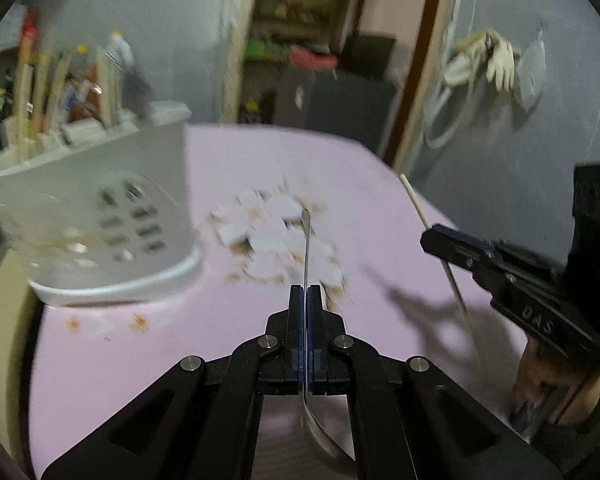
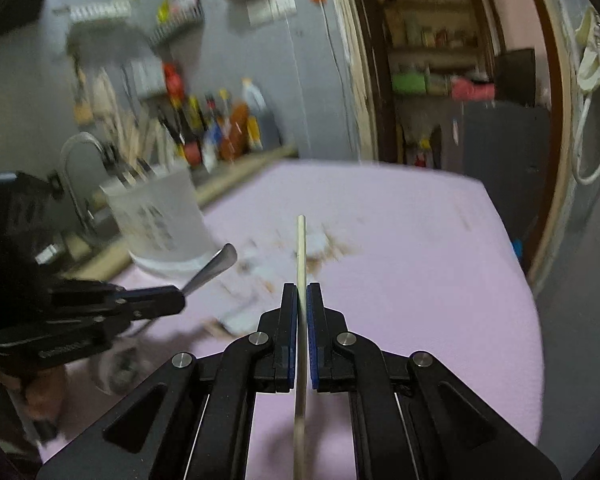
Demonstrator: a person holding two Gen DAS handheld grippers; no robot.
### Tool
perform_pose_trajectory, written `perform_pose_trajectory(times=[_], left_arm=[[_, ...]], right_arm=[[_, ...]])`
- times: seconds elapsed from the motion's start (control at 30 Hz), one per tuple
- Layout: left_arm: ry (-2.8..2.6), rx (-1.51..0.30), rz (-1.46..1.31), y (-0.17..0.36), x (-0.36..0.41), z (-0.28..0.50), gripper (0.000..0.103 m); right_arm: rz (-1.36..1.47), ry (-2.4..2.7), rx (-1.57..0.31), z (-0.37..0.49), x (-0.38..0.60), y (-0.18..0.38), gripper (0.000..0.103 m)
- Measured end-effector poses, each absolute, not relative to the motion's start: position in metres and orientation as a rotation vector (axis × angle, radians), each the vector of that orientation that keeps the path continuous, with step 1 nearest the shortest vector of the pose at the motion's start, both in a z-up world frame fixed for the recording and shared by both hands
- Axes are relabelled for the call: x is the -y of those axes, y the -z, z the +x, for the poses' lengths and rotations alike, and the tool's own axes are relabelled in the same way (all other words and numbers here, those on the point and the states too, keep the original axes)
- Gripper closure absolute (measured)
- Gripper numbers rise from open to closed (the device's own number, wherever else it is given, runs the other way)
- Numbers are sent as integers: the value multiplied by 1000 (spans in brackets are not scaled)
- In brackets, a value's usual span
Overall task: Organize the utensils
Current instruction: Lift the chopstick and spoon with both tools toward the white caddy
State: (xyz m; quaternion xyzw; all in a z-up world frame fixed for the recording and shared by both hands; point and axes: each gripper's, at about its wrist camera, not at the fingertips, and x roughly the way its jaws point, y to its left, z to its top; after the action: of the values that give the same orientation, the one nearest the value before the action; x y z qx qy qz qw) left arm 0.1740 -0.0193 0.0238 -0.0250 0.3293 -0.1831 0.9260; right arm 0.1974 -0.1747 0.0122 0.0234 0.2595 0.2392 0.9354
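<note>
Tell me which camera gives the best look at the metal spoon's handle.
The right wrist view: the spoon shows its flat handle side-on, sticking out of the left gripper. The left wrist view sees the spoon only edge-on, a thin line between its shut fingers.

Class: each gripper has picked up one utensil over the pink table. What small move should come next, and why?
Probably carry the left gripper, shut on the slim metal spoon, toward the white slotted plastic utensil holder; it stands nearest. The right gripper, shut on the pale wooden chopstick, can wait.
</note>
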Motion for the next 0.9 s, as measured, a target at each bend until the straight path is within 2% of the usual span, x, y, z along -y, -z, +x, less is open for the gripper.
perform_pose_trajectory(times=[0.2,0.47,0.9], left_arm=[[342,-531,-80,-38,9,158,103],[305,-351,-39,-51,9,149,103],[269,-212,-134,-82,-41,145,103]], right_arm=[[39,-486,-357,180,158,-29,100],[129,-534,-216,176,148,-44,100],[165,-594,-92,189,118,-82,100]])
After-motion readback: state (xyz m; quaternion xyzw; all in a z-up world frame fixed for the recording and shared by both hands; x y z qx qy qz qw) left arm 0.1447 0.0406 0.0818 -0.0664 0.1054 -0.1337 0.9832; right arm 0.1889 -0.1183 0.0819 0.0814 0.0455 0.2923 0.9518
